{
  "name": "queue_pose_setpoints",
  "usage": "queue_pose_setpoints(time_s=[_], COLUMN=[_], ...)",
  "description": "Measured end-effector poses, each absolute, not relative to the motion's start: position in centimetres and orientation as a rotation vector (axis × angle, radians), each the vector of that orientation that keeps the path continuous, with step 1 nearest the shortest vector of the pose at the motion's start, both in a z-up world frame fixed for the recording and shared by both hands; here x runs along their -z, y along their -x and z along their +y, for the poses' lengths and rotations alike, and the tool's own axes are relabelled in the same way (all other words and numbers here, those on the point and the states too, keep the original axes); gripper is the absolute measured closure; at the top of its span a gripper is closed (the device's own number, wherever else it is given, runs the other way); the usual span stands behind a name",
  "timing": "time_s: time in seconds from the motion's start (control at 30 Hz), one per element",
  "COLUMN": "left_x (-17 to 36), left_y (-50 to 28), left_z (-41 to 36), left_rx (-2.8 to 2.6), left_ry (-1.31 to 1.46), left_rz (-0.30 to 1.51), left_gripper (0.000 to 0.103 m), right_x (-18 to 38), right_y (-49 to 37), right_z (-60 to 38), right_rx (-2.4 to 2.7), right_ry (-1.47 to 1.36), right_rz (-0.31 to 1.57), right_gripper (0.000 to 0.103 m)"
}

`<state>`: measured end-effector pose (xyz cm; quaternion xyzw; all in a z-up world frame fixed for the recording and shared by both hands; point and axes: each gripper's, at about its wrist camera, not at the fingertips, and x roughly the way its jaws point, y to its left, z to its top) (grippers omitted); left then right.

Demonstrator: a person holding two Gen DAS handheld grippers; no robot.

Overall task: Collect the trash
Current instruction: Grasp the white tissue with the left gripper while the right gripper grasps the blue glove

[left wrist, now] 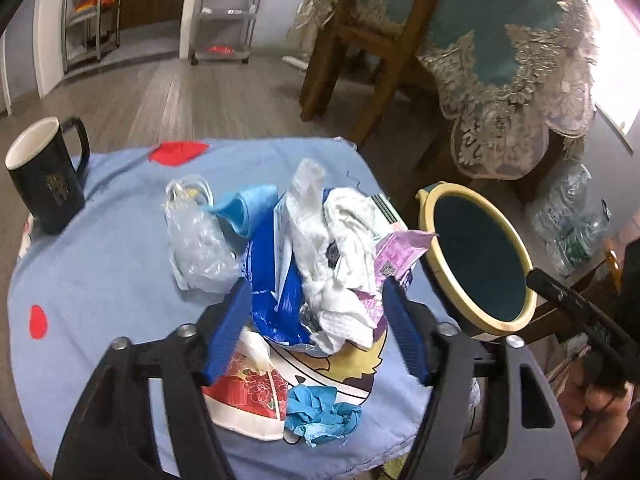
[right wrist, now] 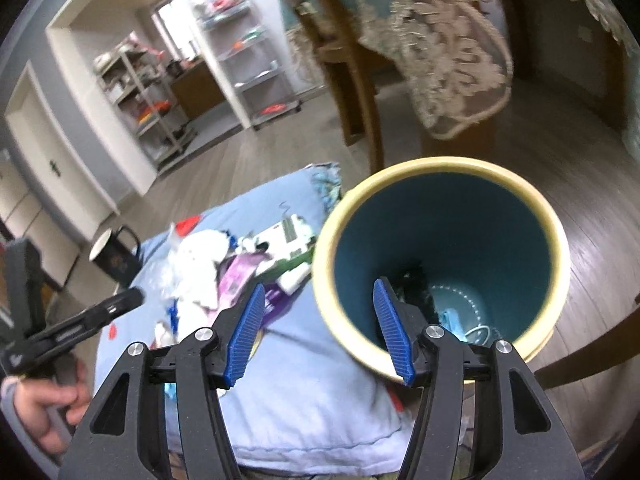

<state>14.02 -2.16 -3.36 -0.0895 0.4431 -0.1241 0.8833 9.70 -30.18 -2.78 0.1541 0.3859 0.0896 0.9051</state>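
A heap of trash lies on the light-blue cloth: a blue packet, white tissue, a purple wrapper, a clear plastic bag. My left gripper is open, and the heap's near end sits between its blue pads. A crumpled blue glove and a red-flowered packet lie closer to me. The cream bin with a teal inside stands at the table's right edge, with some scraps at its bottom. My right gripper is open and straddles the bin's near rim: one pad is inside, one outside.
A black mug stands at the cloth's far left. Beyond are a wooden chair and a table under lace-edged teal cloth. Empty plastic bottles lie on the floor at right. Metal shelves stand far back.
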Motion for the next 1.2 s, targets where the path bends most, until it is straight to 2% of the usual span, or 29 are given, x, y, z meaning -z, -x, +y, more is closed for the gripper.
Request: queue_pose_setpoints(time_s=[0.17,0.37,0.53,0.6,0.67,1.2], left_x=[3.7,4.7,5.7,5.9,6.0,0.4], left_y=[-15.8,-19.4,-21.1,-21.1,-20.9,-17.3], left_z=[-2.4,-2.3,-1.9,-2.1,-2.2,3.1], left_rx=[0.27,0.276,0.287,0.303,0.3,0.258], left_ry=[0.198,0.236,0.292,0.292,0.279,0.419], left_rz=[0.902,0.917,0.938,0.943,0.943,0.82], left_gripper=[0.042,0.055,0.073,0.093,0.1,0.102], right_x=[3.3,3.5,3.8,3.9,4.0,3.5], right_y=[-9.6,-9.2,-8.8,-8.8,-8.8,-8.7], right_z=[-28.8,-26.9,-26.2,-25.9,-25.7,-24.0], right_rx=[-0.22,-0.257,-0.269,-0.273,-0.276,-0.327], right_ry=[-0.293,-0.255,-0.229,-0.223,-0.217,-0.206], right_rz=[0.826,0.845,0.865,0.87,0.873,0.875], right_gripper=[0.045,0.045,0.045,0.045,0.045,0.045])
